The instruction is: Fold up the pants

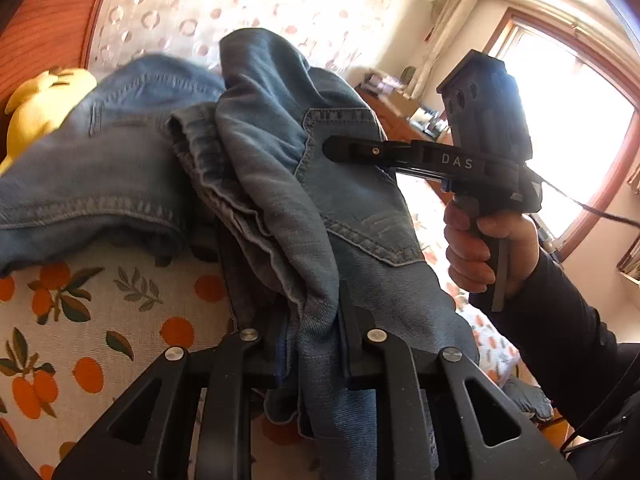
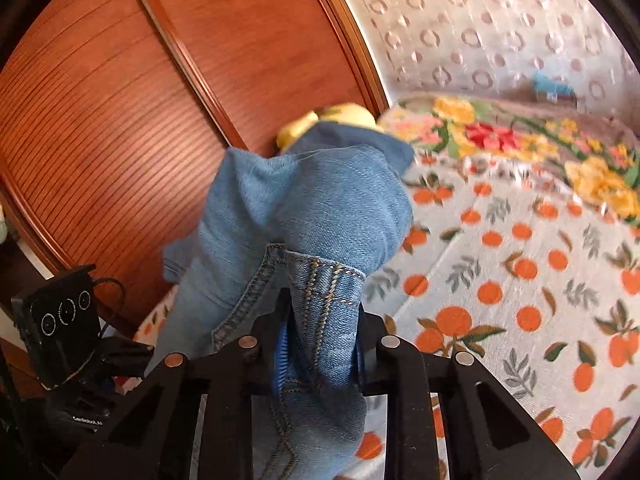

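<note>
Home bedroom, orange-print bedsheet (image 2: 520, 280), wooden wardrobe (image 2: 100, 120)

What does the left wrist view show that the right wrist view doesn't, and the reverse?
Left wrist only: a hand gripping the right gripper, clamped on the jeans, and a bright window. Right wrist only: a floral blanket and the wooden panel filling the left side. Both: jeans pinched in the viewing gripper, the left gripper included, a yellow plush toy, and the orange-print sheet.

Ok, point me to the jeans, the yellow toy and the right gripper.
jeans (image 1: 280, 168): left wrist view, on a bunched denim fold.
yellow toy (image 1: 44, 100): left wrist view, on its body.
right gripper (image 2: 320, 340): right wrist view, between its fingertips, closed on denim.
</note>
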`<state>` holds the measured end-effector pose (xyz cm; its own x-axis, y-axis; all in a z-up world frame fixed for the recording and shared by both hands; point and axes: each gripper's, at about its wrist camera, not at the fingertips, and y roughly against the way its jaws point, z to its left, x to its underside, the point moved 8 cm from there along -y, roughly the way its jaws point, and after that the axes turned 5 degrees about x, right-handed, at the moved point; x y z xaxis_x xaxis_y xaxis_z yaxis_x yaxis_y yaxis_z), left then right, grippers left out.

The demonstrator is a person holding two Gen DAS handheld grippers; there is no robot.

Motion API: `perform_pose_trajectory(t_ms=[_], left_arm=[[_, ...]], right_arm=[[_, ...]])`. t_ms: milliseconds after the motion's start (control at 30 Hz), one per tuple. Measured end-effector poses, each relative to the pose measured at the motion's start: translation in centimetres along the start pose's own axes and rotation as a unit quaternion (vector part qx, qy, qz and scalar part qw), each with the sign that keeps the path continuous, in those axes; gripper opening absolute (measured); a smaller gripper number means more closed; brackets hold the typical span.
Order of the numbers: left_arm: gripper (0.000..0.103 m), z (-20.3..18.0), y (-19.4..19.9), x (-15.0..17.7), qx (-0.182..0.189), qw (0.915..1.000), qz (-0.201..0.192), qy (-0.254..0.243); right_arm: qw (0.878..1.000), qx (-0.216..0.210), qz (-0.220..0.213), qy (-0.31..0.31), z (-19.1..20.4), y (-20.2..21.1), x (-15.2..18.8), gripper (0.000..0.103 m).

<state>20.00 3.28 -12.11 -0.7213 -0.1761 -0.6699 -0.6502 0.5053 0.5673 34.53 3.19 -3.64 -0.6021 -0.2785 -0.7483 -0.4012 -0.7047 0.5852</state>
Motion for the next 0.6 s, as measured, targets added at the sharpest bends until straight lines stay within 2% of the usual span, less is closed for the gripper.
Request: perform_pose_trajectory(t_ms=[133,300,600], left_arm=[[0.02,-0.7,2.6,-1.5,0.008,0.9994,-0.032,-0.006],[0.02,-0.5,6.9,-3.6,-0.001,0.9975,-0.067,-0.023],[0.02,3.0,14.4,-7.5,-0.057,0.9899,-0.129,-0.018]], right_arm=[[0.999,0.002,-0.03,0.014,2.1,1.8,-1.8,0.024],[0.997,-0.006,-0.065,0.039,5.1,3.2,-5.0,0.023],[0.992,-0.035,-0.079,0.095,12.3,0.1,-11.3,0.023]])
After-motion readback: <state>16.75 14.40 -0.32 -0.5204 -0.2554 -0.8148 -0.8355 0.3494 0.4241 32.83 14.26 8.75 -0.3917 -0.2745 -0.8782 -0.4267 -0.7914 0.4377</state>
